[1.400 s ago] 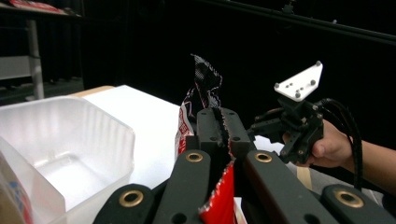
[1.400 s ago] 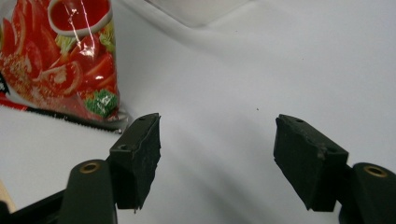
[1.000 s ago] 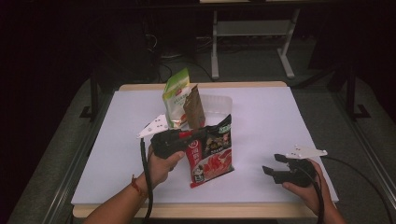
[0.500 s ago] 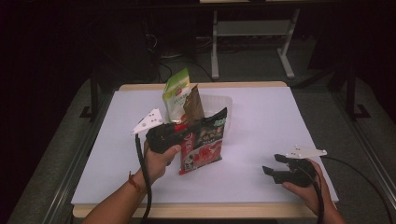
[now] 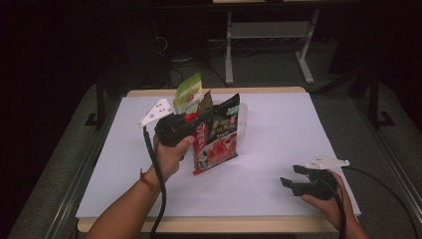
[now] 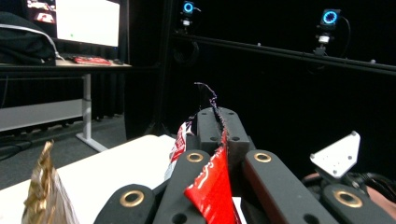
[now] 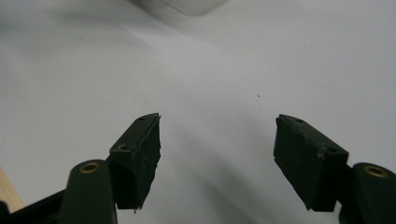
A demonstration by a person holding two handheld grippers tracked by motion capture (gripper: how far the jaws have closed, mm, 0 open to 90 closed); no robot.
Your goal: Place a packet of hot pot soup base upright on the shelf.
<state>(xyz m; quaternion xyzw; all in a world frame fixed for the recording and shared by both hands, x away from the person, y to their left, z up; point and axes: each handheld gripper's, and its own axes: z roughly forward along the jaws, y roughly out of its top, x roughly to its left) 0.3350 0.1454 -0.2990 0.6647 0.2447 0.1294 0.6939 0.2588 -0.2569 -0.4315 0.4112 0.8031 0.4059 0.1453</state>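
Note:
My left gripper (image 5: 205, 117) is shut on a red and black snack bag (image 5: 219, 137) and holds it upright above the middle of the white table (image 5: 278, 129). In the left gripper view the bag's red edge (image 6: 212, 186) is pinched between the two black jaws, and its torn top sticks out past them. Just behind the lifted bag stand a green bag (image 5: 187, 93) and a brown bag (image 5: 204, 102) in a clear container (image 5: 243, 109). My right gripper (image 5: 289, 179) rests low near the table's front right, open, with nothing between its fingers (image 7: 140, 154).
A crinkled gold bag edge (image 6: 44, 196) shows at the lower left of the left gripper view. Table legs and a dark floor lie beyond the far edge of the table. The wooden front rim (image 5: 219, 224) runs along the near side.
The left gripper has lifted the red and black bag up and away toward the container at the back. The right gripper has stayed still.

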